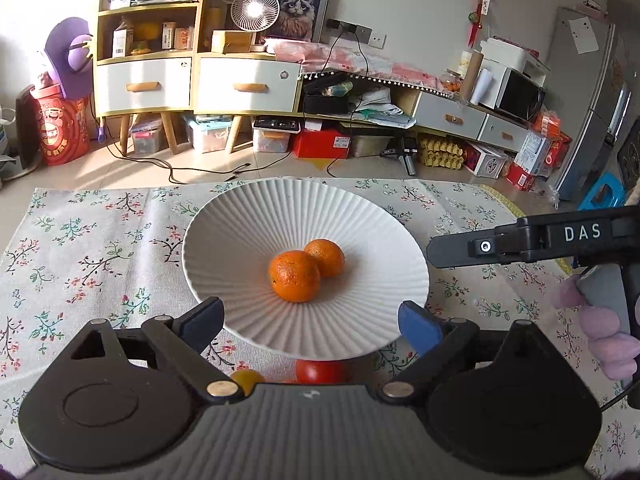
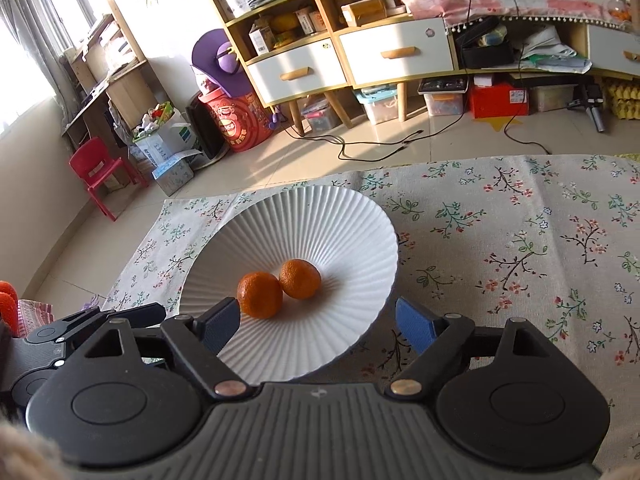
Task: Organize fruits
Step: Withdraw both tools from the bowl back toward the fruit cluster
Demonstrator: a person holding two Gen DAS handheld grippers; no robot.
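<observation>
A white ribbed bowl stands on the floral cloth, and two oranges lie touching each other in its middle. My left gripper is open over the bowl's near rim, with nothing between its blue pads. From the right, my right gripper reaches in beside the bowl. In the right wrist view the bowl holds the same oranges. There my right gripper is open and empty above the near rim. My left gripper shows at the lower left.
A red fruit and a yellow one lie on the cloth just in front of the bowl, partly hidden by my left gripper. A gloved hand holds the right gripper. Beyond the table's far edge are floor, cables and cabinets.
</observation>
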